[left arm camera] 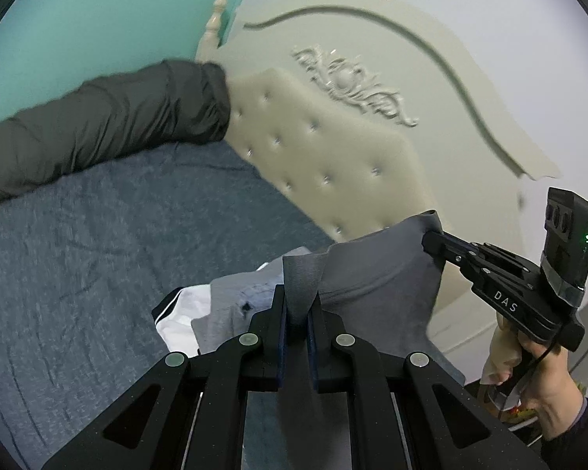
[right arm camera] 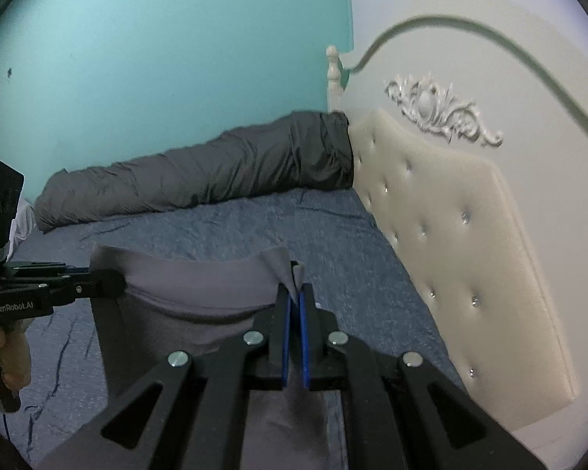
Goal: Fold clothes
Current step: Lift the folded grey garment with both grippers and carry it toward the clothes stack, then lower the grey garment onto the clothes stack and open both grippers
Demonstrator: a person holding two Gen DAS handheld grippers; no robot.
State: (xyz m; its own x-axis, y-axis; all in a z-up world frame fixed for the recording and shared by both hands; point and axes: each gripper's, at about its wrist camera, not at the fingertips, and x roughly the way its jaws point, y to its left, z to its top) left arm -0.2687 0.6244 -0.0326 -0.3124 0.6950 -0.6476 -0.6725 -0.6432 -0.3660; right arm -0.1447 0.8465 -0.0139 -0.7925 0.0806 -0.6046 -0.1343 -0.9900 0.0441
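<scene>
A grey garment [left arm camera: 376, 278] hangs in the air above the bed, held at its top edge by both grippers. My left gripper [left arm camera: 297, 297] is shut on one corner of its edge. My right gripper [right arm camera: 294, 286] is shut on the other corner [right arm camera: 282, 264]. The garment [right arm camera: 192, 293] stretches between them. The right gripper shows in the left wrist view [left arm camera: 431, 241], the left gripper in the right wrist view [right arm camera: 117, 284]. A white garment with black trim [left arm camera: 176, 313] lies on the bed below.
The blue bedsheet [right arm camera: 294, 227] covers the mattress. A rolled dark grey duvet [right arm camera: 215, 172] lies along the teal wall [right arm camera: 156, 58]. A cream tufted headboard [right arm camera: 450, 235] stands on the right.
</scene>
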